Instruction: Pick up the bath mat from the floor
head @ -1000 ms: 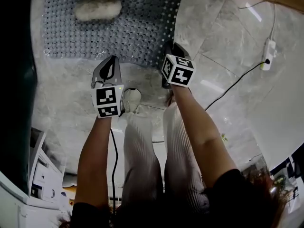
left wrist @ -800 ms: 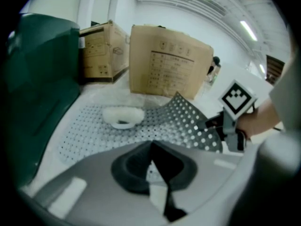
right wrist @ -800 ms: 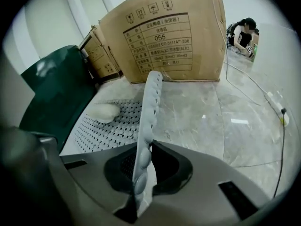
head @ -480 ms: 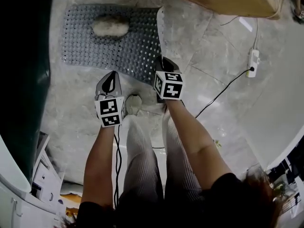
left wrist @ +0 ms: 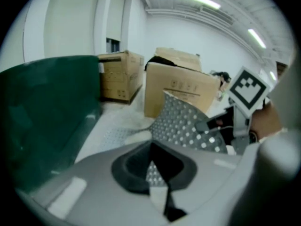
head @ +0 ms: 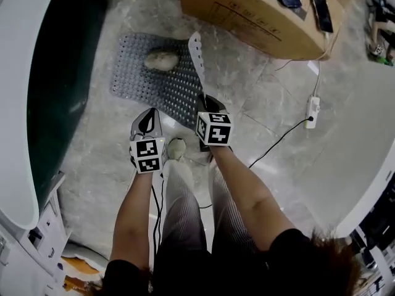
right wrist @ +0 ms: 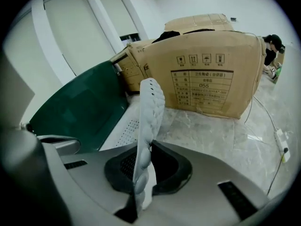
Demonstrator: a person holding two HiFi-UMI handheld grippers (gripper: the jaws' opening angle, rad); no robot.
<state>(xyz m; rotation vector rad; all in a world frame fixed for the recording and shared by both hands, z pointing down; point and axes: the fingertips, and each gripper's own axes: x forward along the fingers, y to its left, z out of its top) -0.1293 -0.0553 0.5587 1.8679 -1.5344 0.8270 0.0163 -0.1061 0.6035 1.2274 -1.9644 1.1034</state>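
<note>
The grey perforated bath mat (head: 154, 82) lies on the marble floor with its near edge raised and its right edge standing up as a pale flap (head: 197, 53). A pale fuzzy lump (head: 162, 59) rests on its far part. My left gripper (head: 147, 119) is shut on the mat's near edge; in the left gripper view a strip of mat (left wrist: 181, 121) runs out of the closed jaws of the left gripper (left wrist: 153, 163). My right gripper (head: 208, 102) is shut on the near right corner, and in the right gripper view the mat (right wrist: 149, 107) rises straight up from the jaws of the right gripper (right wrist: 141, 173).
A large cardboard box (head: 259, 17) with phones on top stands just beyond the mat. A dark green curved panel (head: 55, 97) borders the left side. A power strip (head: 313, 111) with its cable lies on the floor to the right. The person's foot (head: 176, 148) is between the grippers.
Both grippers have risen and the floor now looks farther away. The mat's near edge came up with them, and its right edge now stands upright as a flap.
</note>
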